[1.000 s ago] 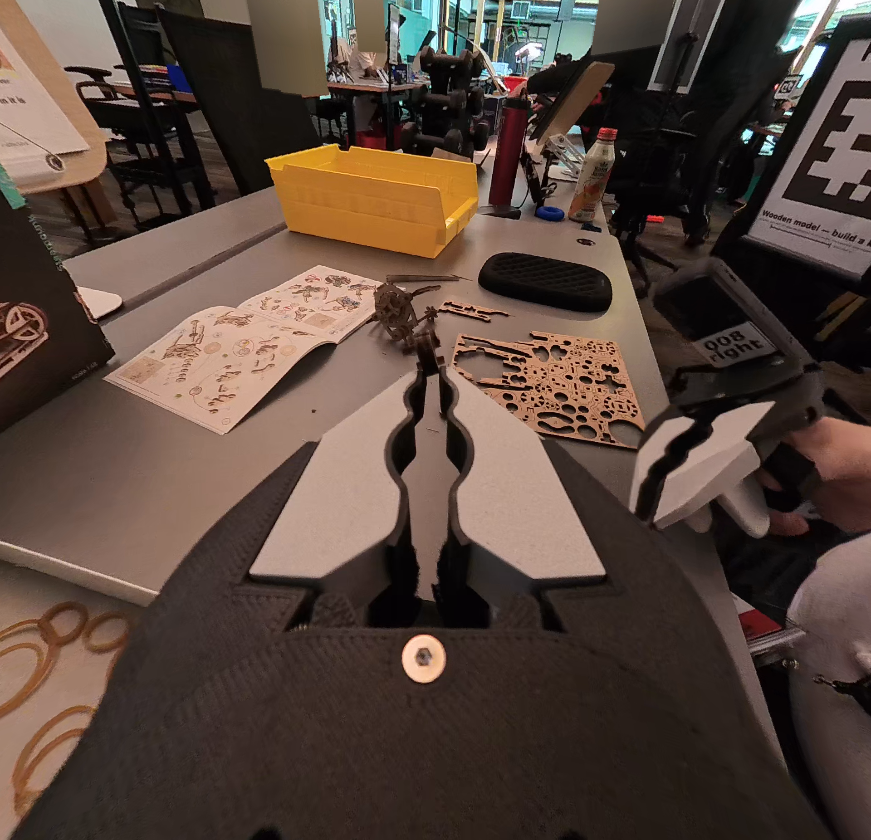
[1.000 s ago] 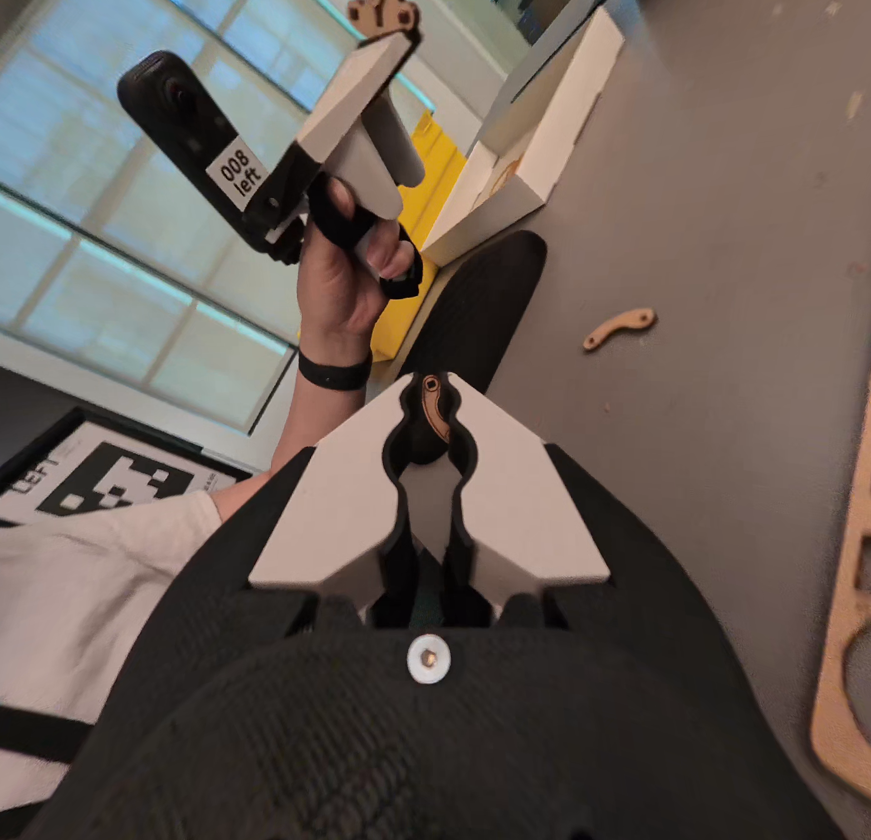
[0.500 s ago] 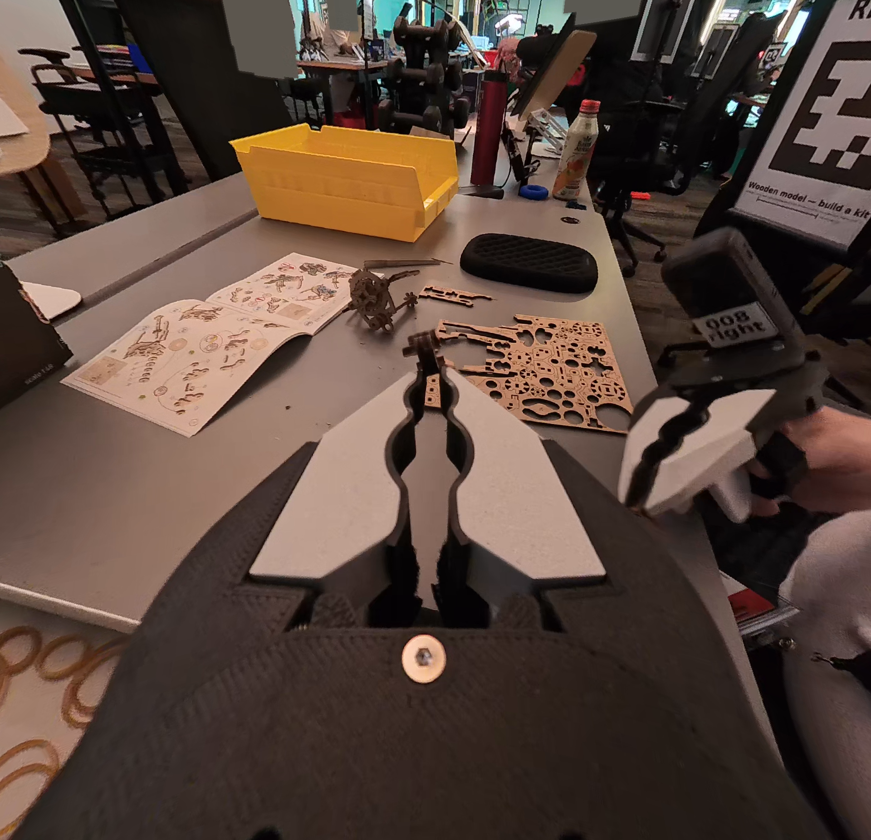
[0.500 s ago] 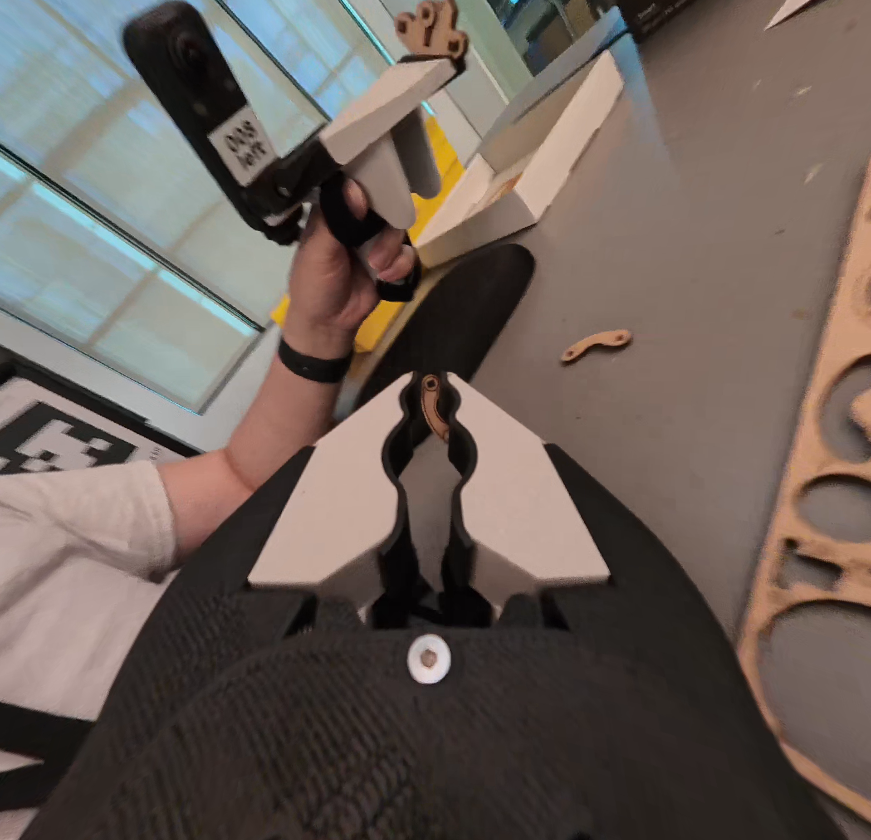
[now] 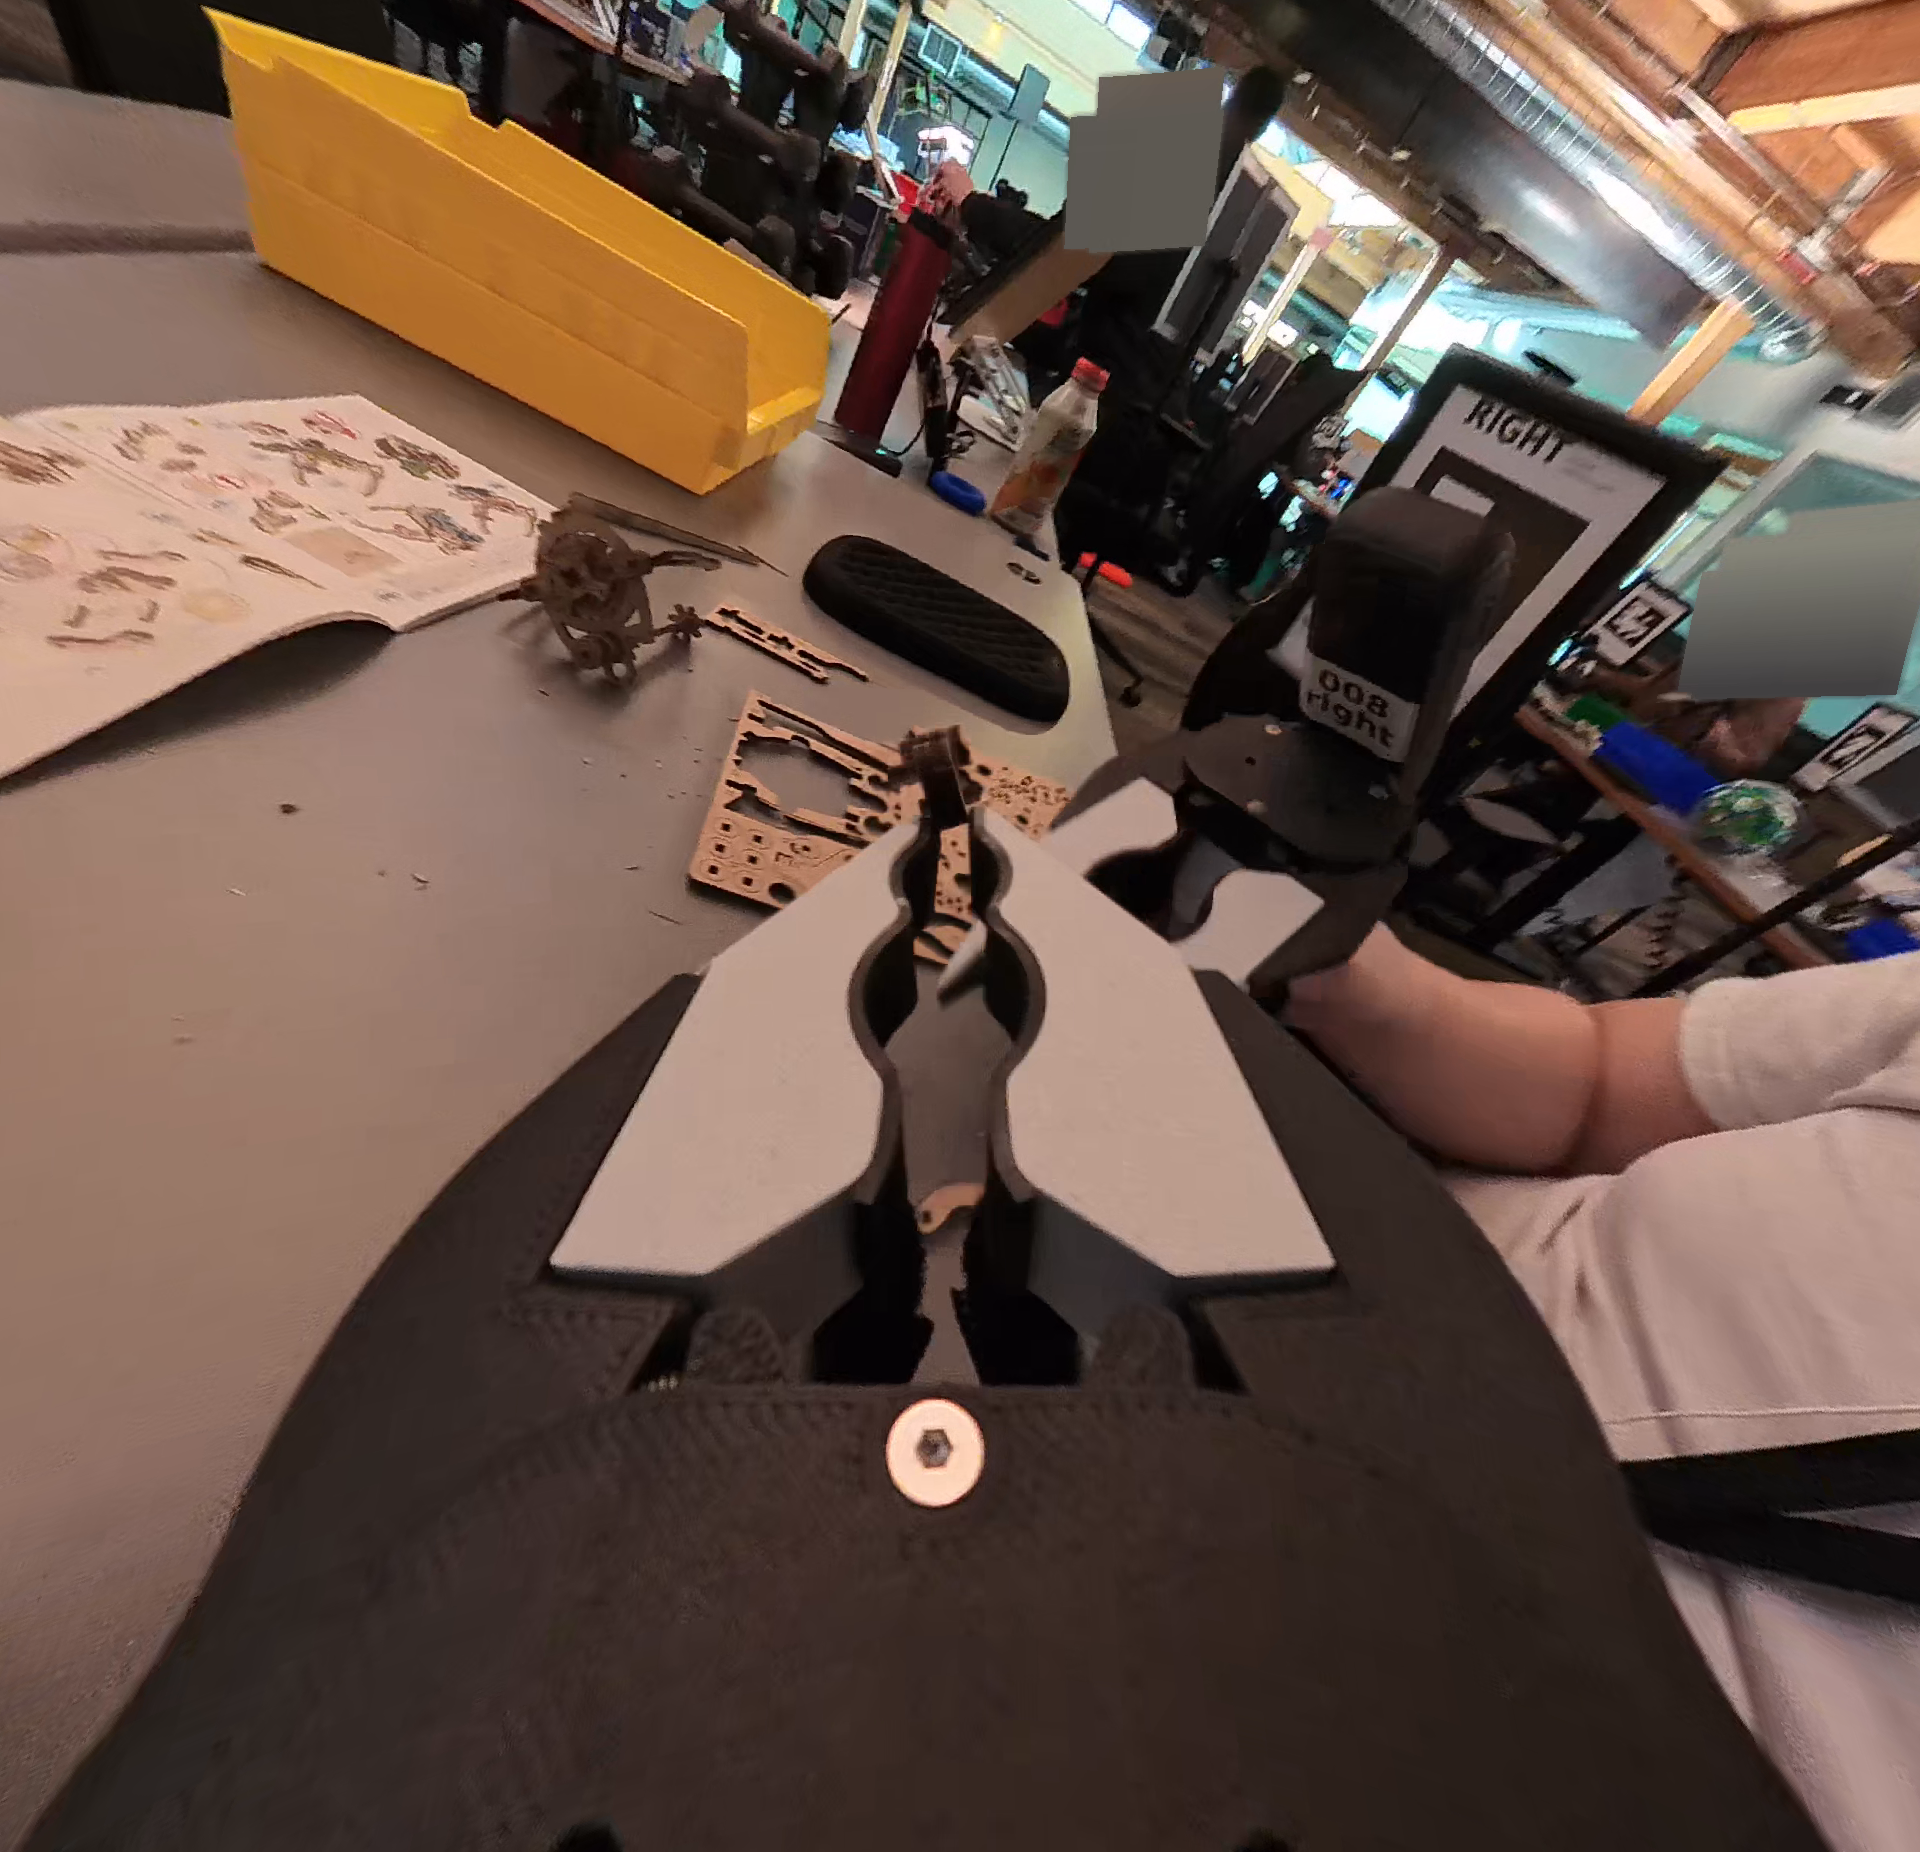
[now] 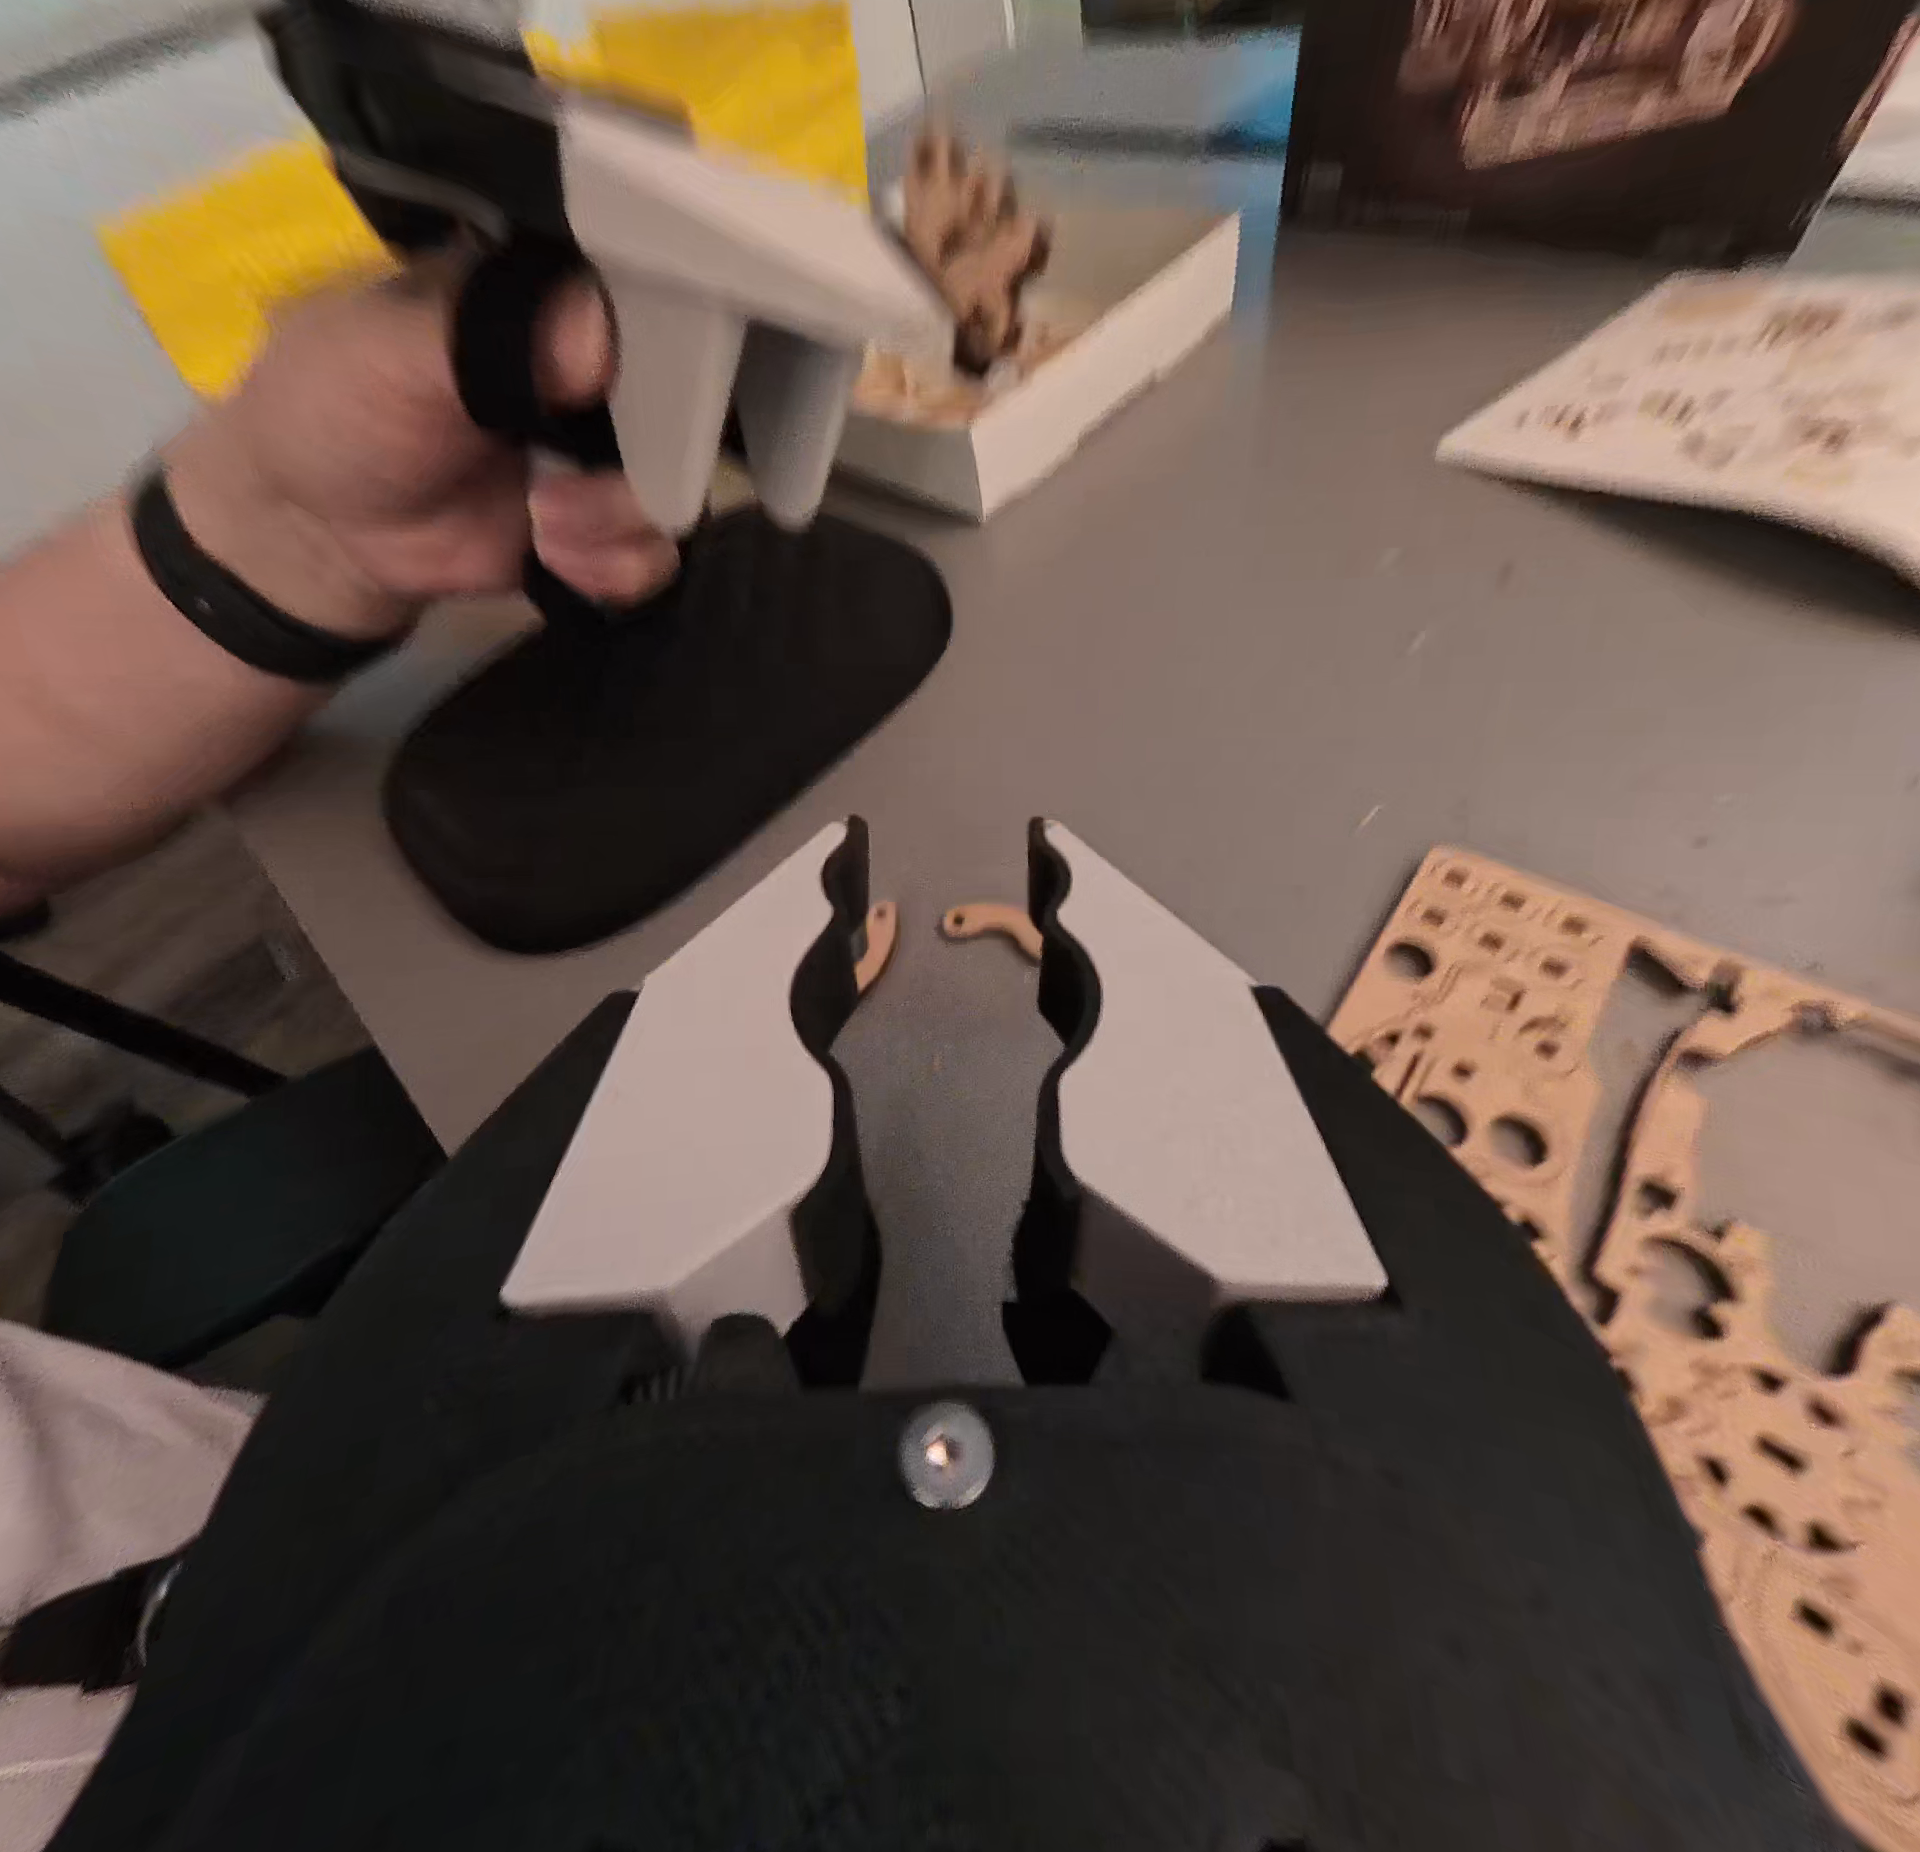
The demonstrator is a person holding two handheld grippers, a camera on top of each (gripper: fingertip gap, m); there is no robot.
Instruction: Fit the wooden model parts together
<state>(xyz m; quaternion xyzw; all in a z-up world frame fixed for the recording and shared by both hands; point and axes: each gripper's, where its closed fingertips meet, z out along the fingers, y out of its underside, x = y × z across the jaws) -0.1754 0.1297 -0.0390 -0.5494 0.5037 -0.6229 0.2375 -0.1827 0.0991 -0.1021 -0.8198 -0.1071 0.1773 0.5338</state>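
My left gripper [image 5: 943,810] is shut on a small dark wooden part [image 5: 938,763], held above the table. In the right wrist view the left gripper [image 6: 914,285] is blurred at upper left, with that part [image 6: 977,233] at its tip. My right gripper [image 6: 945,846] is open, low over the grey table [image 6: 1299,659], and it also shows in the left wrist view [image 5: 1164,867]. Two small curved wooden pieces lie just past its tips, one [image 6: 982,919] between the fingers and one [image 6: 878,945] half hidden by the left finger. A partly built wooden model [image 5: 597,597] stands beside the booklet.
A punched-out wooden sheet [image 6: 1662,1179] lies to the right of my right gripper, and a black pad [image 6: 665,722] to its left. An open instruction booklet [image 5: 208,524], a yellow bin [image 5: 520,254], a white box [image 6: 1039,389] and a dark box [image 6: 1558,88] stand farther off. Across from one pair of fingers to the other is roughly 7 cm. About 20 cm separates my right fingertips from the partly built wooden model [image 5: 597,597].
My right gripper has opened, let go of the curved wooden piece, and swung down toward the table. My left gripper, still shut on its part, has tilted and come closer to the right one.
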